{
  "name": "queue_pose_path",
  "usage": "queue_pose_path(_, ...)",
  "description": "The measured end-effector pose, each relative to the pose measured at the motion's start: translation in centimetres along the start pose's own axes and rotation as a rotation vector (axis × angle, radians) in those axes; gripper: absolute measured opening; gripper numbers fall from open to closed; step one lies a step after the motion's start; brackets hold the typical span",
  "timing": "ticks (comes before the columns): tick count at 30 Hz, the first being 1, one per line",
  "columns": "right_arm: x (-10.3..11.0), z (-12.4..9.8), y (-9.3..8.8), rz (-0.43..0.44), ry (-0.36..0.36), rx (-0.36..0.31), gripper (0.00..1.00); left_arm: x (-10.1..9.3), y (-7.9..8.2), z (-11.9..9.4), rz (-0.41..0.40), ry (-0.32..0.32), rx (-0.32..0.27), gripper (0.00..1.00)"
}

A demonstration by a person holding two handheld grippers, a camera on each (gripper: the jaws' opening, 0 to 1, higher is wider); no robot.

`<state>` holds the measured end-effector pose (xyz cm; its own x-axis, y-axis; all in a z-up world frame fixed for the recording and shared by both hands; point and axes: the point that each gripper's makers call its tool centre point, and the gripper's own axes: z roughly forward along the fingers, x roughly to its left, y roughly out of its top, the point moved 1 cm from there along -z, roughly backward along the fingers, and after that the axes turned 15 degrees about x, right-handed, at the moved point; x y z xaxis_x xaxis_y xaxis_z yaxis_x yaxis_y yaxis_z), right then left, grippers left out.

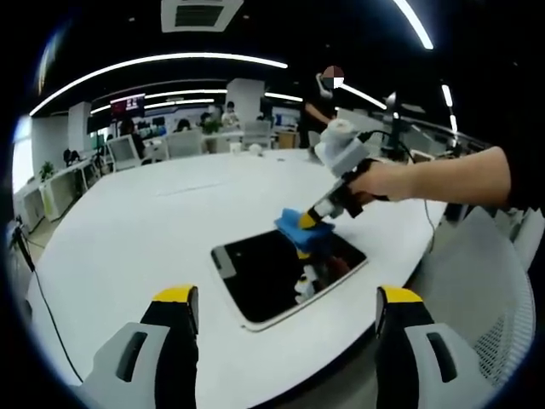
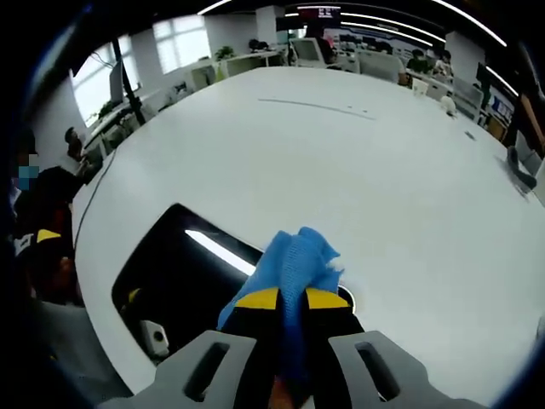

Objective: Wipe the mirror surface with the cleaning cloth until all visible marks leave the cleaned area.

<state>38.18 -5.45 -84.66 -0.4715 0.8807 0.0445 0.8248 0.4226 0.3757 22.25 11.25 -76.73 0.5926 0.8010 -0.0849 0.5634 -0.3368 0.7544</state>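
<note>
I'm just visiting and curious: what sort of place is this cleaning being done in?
Most likely an open-plan office. Beyond the big white table stand rows of desks with chairs and monitors, under long strip lights, with a ceiling vent overhead. The mirror lies on that table.
</note>
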Motion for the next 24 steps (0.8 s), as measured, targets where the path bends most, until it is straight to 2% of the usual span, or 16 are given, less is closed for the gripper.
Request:
queue_pose_path(14,2.0,0.6,1.1,0.007,0.038,-0.005,0.05,0.2,0.4,-0.3,-0.002,0.012,-0.023,0.85)
queue_pose_path(24,4.4,1.2,2.2,-0.012,0.07,-0.009,0.05,0.2,0.3,-0.3,-0.009,0.005,-0.024,0.84)
